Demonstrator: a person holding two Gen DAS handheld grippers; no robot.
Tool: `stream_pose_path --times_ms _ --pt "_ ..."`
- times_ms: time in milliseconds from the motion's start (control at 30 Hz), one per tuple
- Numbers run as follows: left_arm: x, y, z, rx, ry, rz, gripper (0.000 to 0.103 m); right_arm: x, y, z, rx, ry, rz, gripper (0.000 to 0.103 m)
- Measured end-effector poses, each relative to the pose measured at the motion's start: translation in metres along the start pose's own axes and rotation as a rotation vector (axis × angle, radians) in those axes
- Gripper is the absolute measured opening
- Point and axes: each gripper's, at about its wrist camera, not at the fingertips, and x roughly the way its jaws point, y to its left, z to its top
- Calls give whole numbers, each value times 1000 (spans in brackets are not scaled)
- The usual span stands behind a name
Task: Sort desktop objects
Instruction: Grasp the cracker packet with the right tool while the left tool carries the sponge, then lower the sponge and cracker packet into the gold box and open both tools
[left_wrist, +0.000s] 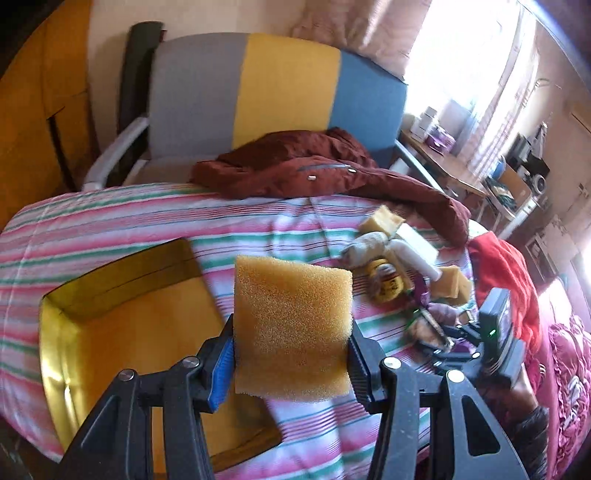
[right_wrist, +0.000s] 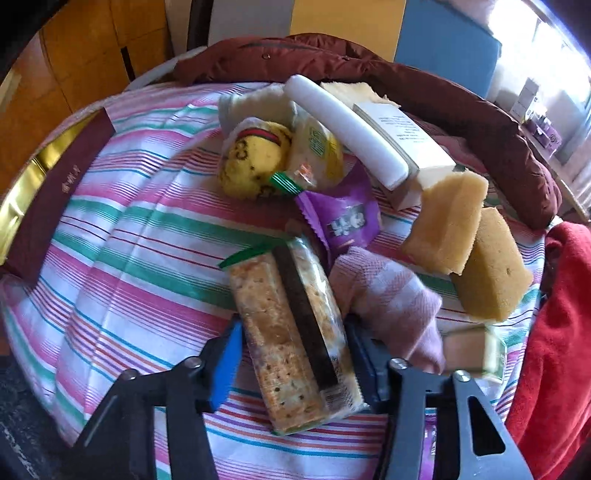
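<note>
- Nearest to us in the left wrist view, our left gripper (left_wrist: 291, 354) holds a yellow sponge (left_wrist: 291, 328) by its two side edges, pads pressed in, the sponge standing up off the striped sheet (left_wrist: 122, 218).
- Just left of that sponge and below it lies the gold-lined box (left_wrist: 122, 332), open at the top. Its floor looks bare where we can see it. We judge the coming move to be a short carry leftward and down into it, and the left hand is by far the nearer one.
- On the right, our right gripper (right_wrist: 291, 354) has its jaws narrowed around a cracker packet (right_wrist: 291, 332). The right pad seems to be touching the wrapper. A thin gap seems to remain at the blue pad (right_wrist: 227, 350), so we cannot tell whether the grip is firm.
- That packet's long axis runs from near to far, roughly along the fingers, so the jaws cross its narrow width.
- Farther off sits the unsorted pile: two more sponges (right_wrist: 469, 243), a purple sachet (right_wrist: 347, 221), a white tube (right_wrist: 343, 133), a pale carton (right_wrist: 406, 136) and a yellow ball (right_wrist: 251, 166).
- From the right wrist view, the box rim (right_wrist: 22, 188) lies far left, well apart from the packet.
</note>
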Motion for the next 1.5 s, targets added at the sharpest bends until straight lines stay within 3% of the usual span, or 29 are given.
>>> stream_pose_path --times_ms 367,533,933,1133,1267,1500 --pt "-10 92 -73 -158 -11 178 53 -22 43 9 24 -80 285 49" --pt "-11 117 -92 -175 -4 237 53 -35 62 18 77 -116 406 49" --pt "-7 159 -123 -170 21 316 53 -64 203 76 17 -173 696 49" --pt "-10 177 -143 -223 37 317 54 -35 280 100 -23 -64 710 48" --pt "-7 184 -152 -255 50 321 55 -9 326 106 -29 32 669 49" --pt "-5 184 -157 -237 65 337 57 24 356 109 17 154 677 50"
